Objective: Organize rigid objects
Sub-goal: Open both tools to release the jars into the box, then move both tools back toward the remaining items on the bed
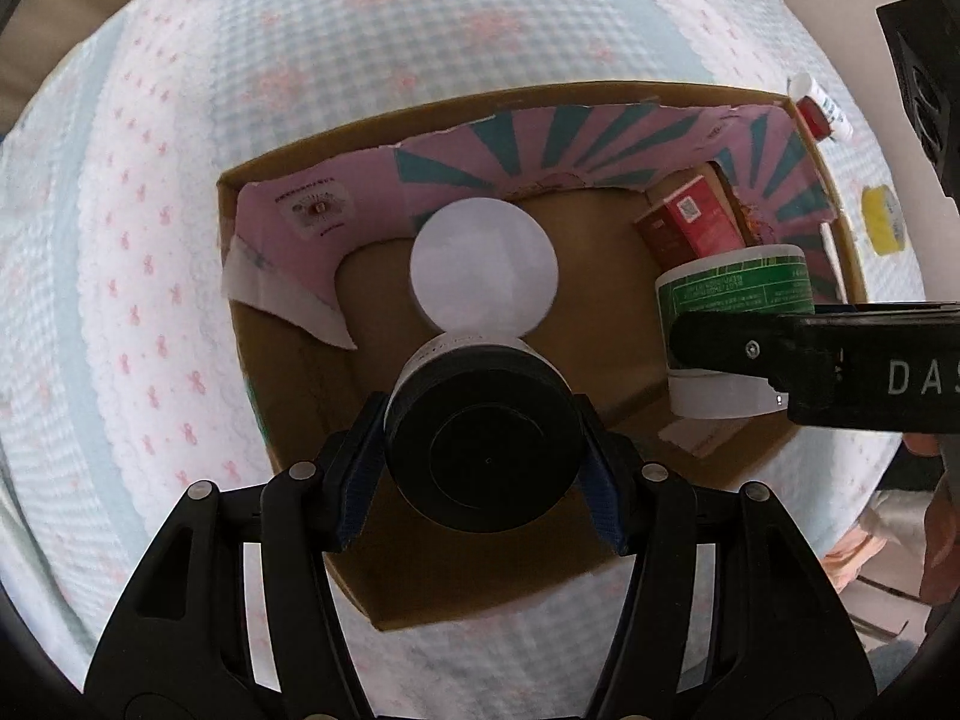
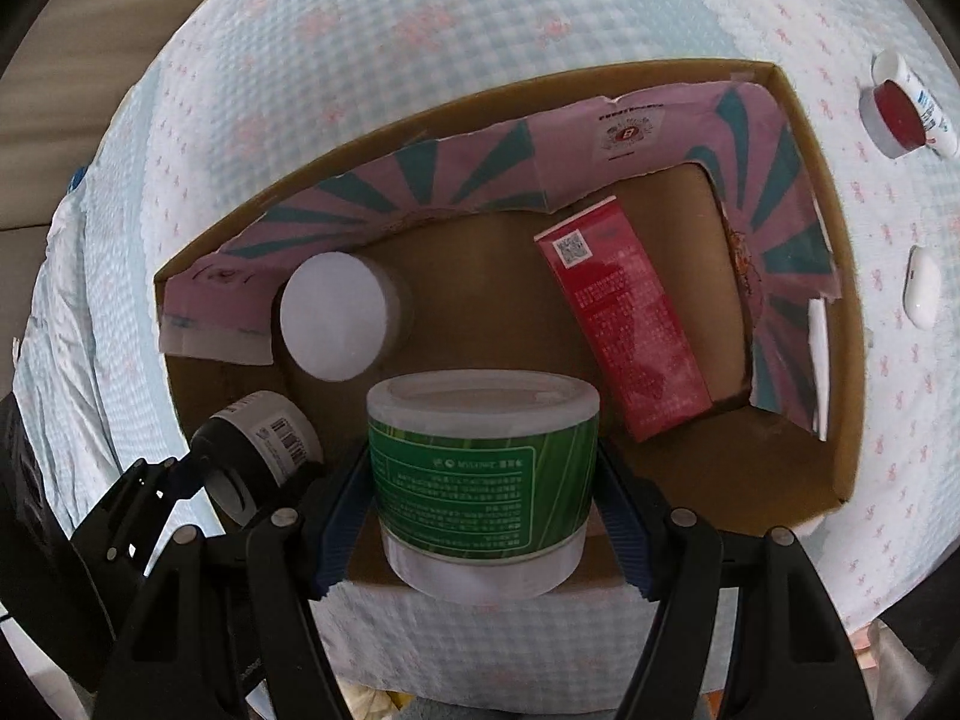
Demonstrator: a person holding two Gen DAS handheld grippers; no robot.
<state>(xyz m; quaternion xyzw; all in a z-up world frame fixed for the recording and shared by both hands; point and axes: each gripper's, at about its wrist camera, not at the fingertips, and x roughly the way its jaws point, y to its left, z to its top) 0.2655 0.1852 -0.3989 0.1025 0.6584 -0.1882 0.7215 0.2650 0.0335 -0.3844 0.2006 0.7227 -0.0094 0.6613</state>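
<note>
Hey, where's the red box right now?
In the right wrist view the red box lies inside the cardboard box, toward its right side, leaning near the pink patterned liner, just beyond the green-labelled tub.

The left gripper (image 1: 486, 468) holds a black-capped jar (image 1: 483, 450) over the cardboard box (image 1: 288, 396). A white-lidded jar (image 1: 483, 264) stands inside. A green tub (image 1: 735, 285) sits right.

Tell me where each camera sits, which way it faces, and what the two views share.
Left wrist: on the left gripper, facing down into the cardboard box; its fingers flank a black-capped jar; the right gripper crosses at right.
Right wrist: on the right gripper, facing steeply down into the box; its fingers flank a green-labelled tub.
Shared: box, white round lid, red carton, both jars.
</note>
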